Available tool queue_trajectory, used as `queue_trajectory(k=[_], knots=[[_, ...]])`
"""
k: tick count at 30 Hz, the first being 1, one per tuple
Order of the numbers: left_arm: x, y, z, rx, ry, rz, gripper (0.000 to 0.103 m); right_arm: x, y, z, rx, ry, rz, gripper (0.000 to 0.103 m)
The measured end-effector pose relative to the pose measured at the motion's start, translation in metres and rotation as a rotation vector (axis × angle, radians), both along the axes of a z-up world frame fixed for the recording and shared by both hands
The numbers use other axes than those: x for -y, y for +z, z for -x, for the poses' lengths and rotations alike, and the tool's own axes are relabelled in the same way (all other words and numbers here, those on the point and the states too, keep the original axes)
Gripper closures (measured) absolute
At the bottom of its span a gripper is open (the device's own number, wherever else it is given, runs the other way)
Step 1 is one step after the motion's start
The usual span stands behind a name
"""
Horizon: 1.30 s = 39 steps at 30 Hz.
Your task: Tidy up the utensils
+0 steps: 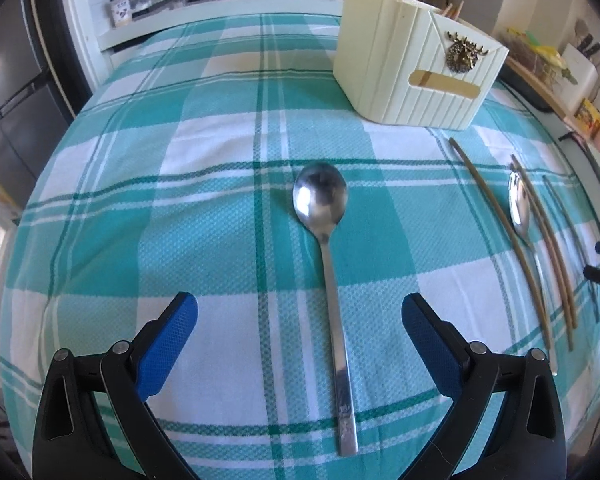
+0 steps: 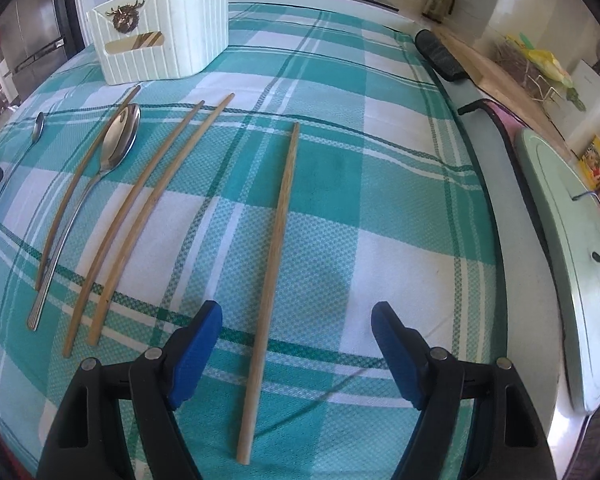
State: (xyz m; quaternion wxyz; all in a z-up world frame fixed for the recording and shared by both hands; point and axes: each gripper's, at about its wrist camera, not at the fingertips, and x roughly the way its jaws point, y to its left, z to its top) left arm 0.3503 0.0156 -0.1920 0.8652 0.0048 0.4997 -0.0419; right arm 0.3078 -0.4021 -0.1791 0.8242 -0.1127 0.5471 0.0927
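The left tongs hang over the tabletop with their blue pads well apart and nothing clamped. A steel spoon lies flat on the teal-and-white checked cloth between them, bowl toward twelve o'clock, handle running down to six o'clock past the pads without touching either.

At one o'clock in the left wrist view stands the cream ribbed utensil holder, with a brass stag ornament on its front and wooden stick ends showing above its rim. At three o'clock lie more utensils: a second spoon among several long wooden chopsticks. One chopstick seems to lie across that spoon's bowl, though the lens edge bends things too much to be sure.

The right tongs also stand apart, gripping nothing. A single chopstick lies on the cloth between the pads, nearer the left one and clear of both, thin end toward twelve o'clock. At nine to ten o'clock in the right wrist view lie two chopsticks side by side, then the second spoon and another chopstick just beside it. The holder sits at eleven o'clock. A pale green lid-like object rests off the cloth at three o'clock.
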Motion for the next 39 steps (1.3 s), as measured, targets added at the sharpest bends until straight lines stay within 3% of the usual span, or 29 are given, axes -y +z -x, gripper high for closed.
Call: queue_trajectory(k=[5, 11, 13, 14, 17, 22, 32, 39], knots=[[0.012, -0.012, -0.033, -0.027, 0.007, -0.046, 0.004, 0.002, 0.0, -0.029, -0.017, -0.001, -0.032, 0.027], [0.018, -0.021, -0.055, -0.04, 0.02, -0.061, 0.009, 0.002, -0.007, -0.07, -0.071, -0.049, -0.132, 0.046], [0.022, -0.019, -0.061, -0.033, 0.015, -0.054, 0.017, -0.005, -0.01, -0.085, -0.075, -0.05, -0.127, 0.05], [0.024, -0.017, -0.062, -0.023, 0.008, -0.049, 0.028, -0.009, -0.01, -0.092, -0.071, -0.048, -0.125, 0.056], [0.024, -0.011, -0.065, 0.01, -0.014, -0.045, 0.067, -0.016, -0.008, -0.108, -0.057, -0.063, -0.093, 0.096], [0.005, 0.008, -0.049, 0.062, -0.027, 0.049, 0.067, -0.009, 0.006, -0.109, -0.026, -0.125, -0.177, 0.096], [-0.008, 0.104, 0.033, 0.289, -0.088, 0.125, 0.067, -0.018, 0.129, -0.012, 0.258, -0.023, -0.32, 0.096], [-0.012, 0.137, 0.065, 0.367, -0.089, 0.17, 0.067, -0.024, 0.171, 0.026, 0.371, -0.009, -0.339, 0.096]])
